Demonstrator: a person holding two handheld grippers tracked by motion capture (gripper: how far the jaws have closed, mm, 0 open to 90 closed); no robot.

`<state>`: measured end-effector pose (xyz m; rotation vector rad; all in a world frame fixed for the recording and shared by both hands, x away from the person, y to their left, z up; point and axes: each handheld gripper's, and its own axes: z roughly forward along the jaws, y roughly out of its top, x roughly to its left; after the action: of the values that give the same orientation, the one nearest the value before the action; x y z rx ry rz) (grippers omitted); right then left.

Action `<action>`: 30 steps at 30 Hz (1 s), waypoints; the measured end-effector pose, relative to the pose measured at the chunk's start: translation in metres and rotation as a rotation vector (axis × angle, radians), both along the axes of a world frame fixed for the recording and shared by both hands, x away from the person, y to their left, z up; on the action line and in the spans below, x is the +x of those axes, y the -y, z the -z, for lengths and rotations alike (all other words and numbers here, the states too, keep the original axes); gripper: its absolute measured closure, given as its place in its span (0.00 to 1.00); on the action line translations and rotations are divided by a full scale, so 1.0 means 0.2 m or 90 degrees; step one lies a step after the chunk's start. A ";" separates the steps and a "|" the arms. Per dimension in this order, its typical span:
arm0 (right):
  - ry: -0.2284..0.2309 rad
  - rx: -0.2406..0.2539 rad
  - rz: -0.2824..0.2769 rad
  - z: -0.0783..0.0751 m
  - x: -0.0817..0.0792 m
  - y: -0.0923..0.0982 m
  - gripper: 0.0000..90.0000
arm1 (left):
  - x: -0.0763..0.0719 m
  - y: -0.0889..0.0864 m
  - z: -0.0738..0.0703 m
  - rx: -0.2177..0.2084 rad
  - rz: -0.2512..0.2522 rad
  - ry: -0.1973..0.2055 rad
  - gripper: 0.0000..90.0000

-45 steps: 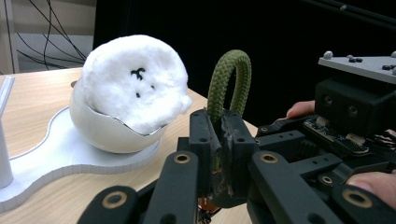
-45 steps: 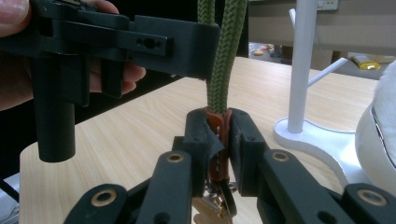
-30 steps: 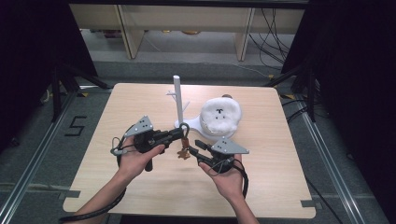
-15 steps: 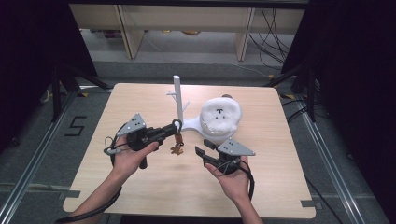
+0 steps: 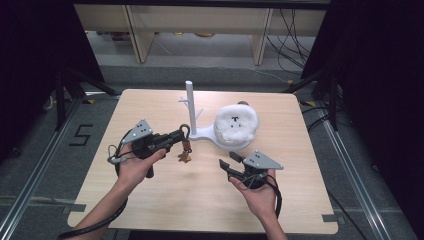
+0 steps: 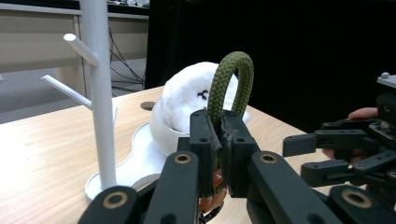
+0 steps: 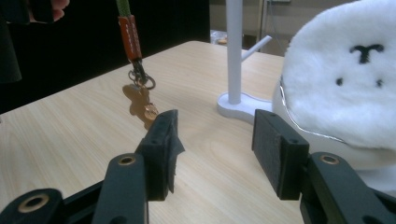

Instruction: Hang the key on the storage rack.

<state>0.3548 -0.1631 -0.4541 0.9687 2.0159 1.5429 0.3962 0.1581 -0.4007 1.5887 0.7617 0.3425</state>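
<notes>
Wooden table (image 5: 150,200): white plush (image 5: 236,124) in bowl beside white peg stand (image 5: 191,107). Left gripper (image 6: 219,135) clamps green rope keychain (image 6: 231,84); right gripper view reveals its dangling, possibly figure-shaped charm (image 7: 140,100). Right gripper (image 7: 215,140): jaws wide, nothing between.

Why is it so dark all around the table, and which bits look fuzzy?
High view: light falls on the pale wooden table, surroundings stay black. Left gripper view: the near black tool is soft, the green braided rope loop sharper. Right gripper view: the fluffy white plush face looks slightly blurred.
</notes>
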 end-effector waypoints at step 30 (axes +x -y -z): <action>-0.056 0.010 0.095 0.07 -0.11 0.32 0.57 | 0.13 -0.04 -0.01 0.016 -0.040 0.022 0.93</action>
<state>0.3319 -0.2274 -0.4683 1.1841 1.9424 1.4626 0.4225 0.1661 -0.3986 1.5813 0.7847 0.4255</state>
